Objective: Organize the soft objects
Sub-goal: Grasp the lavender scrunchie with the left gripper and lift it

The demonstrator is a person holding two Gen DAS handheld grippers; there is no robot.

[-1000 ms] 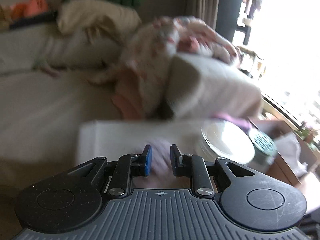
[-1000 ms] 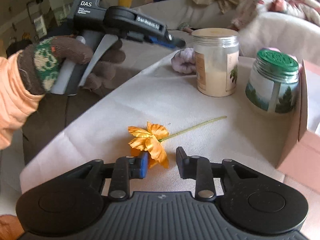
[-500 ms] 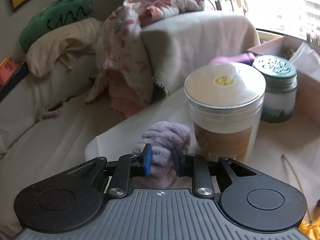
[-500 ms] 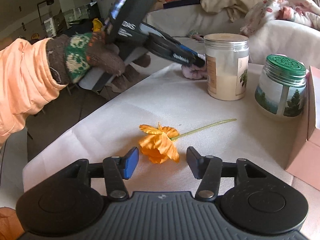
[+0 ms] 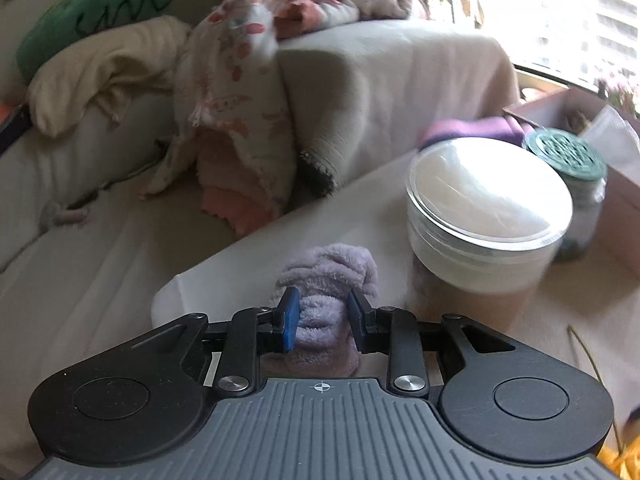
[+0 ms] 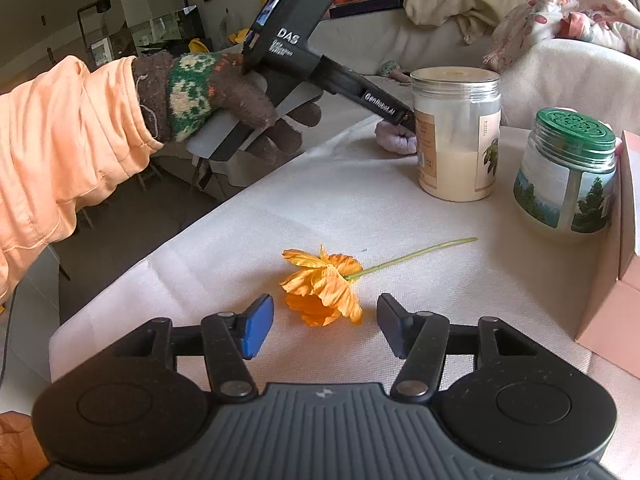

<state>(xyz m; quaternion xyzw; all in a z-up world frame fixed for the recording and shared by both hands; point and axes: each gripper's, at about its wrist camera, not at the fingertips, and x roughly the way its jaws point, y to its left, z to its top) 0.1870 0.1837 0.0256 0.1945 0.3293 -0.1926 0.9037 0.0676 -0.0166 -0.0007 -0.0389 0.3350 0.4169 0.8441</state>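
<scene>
A fluffy lilac soft object [image 5: 326, 280] lies near the far left corner of the white-covered table [image 6: 360, 200], beside the cream jar. My left gripper [image 5: 322, 316] has its fingers on either side of it and is closed onto it; in the right wrist view the same gripper [image 6: 404, 120] reaches down to the lilac object [image 6: 394, 140]. My right gripper [image 6: 326, 328] is open and empty, just short of an orange fabric flower [image 6: 324, 284] with a green stem lying on the table.
A cream jar with a clear lid [image 5: 486, 220] [image 6: 456, 132] and a green-lidded jar [image 6: 568, 172] stand on the table. A pink box [image 6: 616, 280] stands at the right edge. A sofa with blankets [image 5: 260, 80] and a green cushion [image 5: 96, 12] lies behind.
My left gripper swung onto the lilac object and has settled around it. My right gripper opened wide and drew back slightly from the flower.
</scene>
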